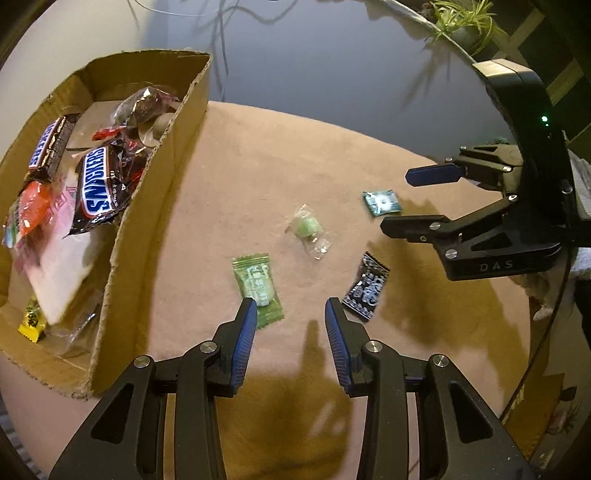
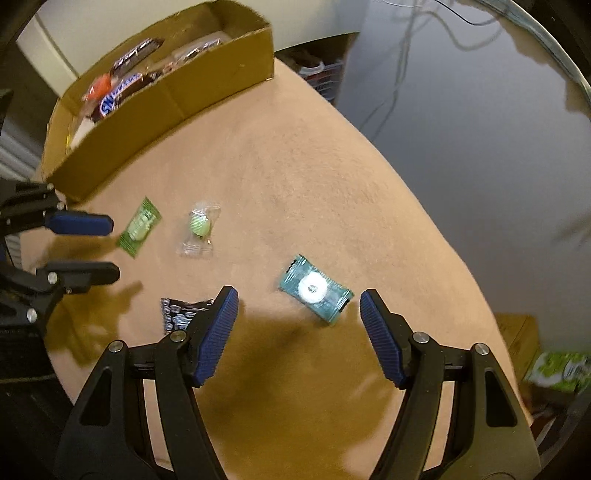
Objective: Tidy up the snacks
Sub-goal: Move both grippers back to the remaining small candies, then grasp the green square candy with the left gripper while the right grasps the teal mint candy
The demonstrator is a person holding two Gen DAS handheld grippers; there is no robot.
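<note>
A cardboard box (image 1: 162, 206) (image 2: 192, 96) holds Snickers bars (image 1: 98, 184) and other snacks. Loose on the tan table lie a green wrapped candy (image 1: 258, 288) (image 2: 140, 227), a clear-wrapped green candy (image 1: 306, 227) (image 2: 199, 225), a teal packet (image 1: 382, 202) (image 2: 314, 290) and a black packet (image 1: 365, 286) (image 2: 183, 314). My left gripper (image 1: 291, 306) (image 2: 114, 249) is open and empty, hovering just right of the green candy. My right gripper (image 2: 299, 299) (image 1: 393, 201) is open and empty, above the teal packet.
The table edge (image 2: 424, 199) drops off to a dark floor at the back and right. A potted plant (image 1: 461, 18) stands far back right. A green box (image 2: 557, 369) sits on the floor to the right.
</note>
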